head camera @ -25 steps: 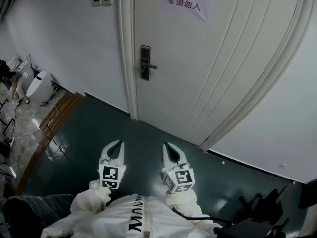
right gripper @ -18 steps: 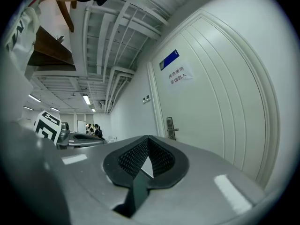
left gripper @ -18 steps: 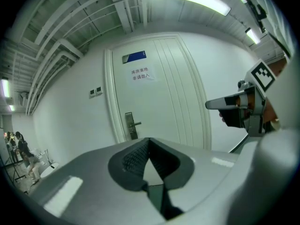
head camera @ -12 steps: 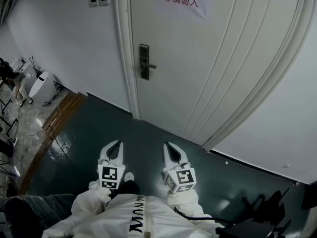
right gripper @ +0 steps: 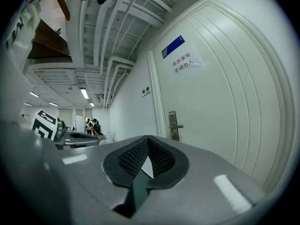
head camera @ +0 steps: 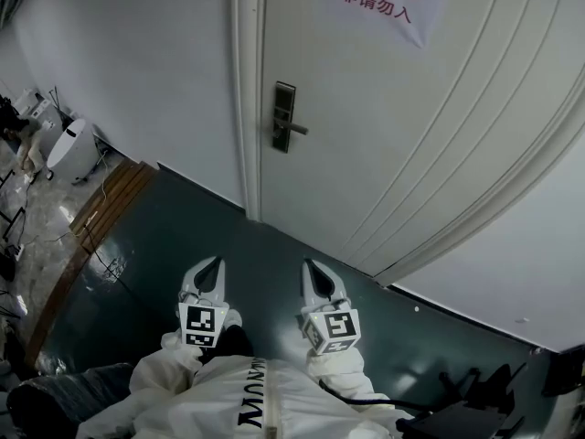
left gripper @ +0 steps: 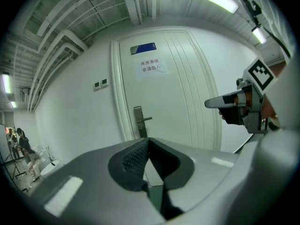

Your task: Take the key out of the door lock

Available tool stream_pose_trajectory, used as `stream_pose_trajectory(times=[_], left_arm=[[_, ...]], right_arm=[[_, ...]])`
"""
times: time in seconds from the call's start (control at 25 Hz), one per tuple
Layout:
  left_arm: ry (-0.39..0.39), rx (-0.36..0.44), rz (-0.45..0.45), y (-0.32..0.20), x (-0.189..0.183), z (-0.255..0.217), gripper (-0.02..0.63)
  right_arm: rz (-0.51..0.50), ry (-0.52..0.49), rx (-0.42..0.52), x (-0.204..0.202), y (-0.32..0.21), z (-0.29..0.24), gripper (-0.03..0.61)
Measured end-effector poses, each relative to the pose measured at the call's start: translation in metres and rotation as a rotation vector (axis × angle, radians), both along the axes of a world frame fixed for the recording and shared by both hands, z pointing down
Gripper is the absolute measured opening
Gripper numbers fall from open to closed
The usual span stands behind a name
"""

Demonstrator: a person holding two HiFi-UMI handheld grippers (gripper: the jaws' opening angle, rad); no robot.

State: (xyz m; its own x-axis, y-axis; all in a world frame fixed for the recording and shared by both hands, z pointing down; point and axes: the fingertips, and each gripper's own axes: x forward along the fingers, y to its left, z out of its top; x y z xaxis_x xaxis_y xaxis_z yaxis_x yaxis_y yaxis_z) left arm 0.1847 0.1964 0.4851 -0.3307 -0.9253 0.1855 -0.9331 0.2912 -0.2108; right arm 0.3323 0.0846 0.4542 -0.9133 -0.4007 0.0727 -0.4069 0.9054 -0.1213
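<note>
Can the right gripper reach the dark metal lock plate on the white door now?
Probably not: the right gripper is well short of the dark metal lock plate, though nothing blocks it.

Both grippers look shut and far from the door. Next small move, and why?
Probably step closer and raise the right gripper toward the lock. Both it and the left gripper hang low over the floor, jaws together and empty, well short of the door, and no key can be made out from here.

We see a dark green floor (head camera: 283,245). At its left edge runs a brown strip (head camera: 87,245), thin cables (head camera: 108,265) cross it, and a white round device (head camera: 66,149) stands further left.
</note>
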Motion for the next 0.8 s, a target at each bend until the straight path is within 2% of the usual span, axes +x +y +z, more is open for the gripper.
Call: stream_pose_trajectory(times=[0.36,0.8], left_arm=[[0.005,0.011,0.03,-0.036,-0.095,-0.008,0.0],[0.022,0.005,0.09,-0.06,-0.187,-0.002,0.0]], right_arm=[[0.032,0.019,0.006,-0.094,-0.031,-0.005,0.0],[0.112,0.037,0.027,-0.189,-0.06,-0.005,0.0]])
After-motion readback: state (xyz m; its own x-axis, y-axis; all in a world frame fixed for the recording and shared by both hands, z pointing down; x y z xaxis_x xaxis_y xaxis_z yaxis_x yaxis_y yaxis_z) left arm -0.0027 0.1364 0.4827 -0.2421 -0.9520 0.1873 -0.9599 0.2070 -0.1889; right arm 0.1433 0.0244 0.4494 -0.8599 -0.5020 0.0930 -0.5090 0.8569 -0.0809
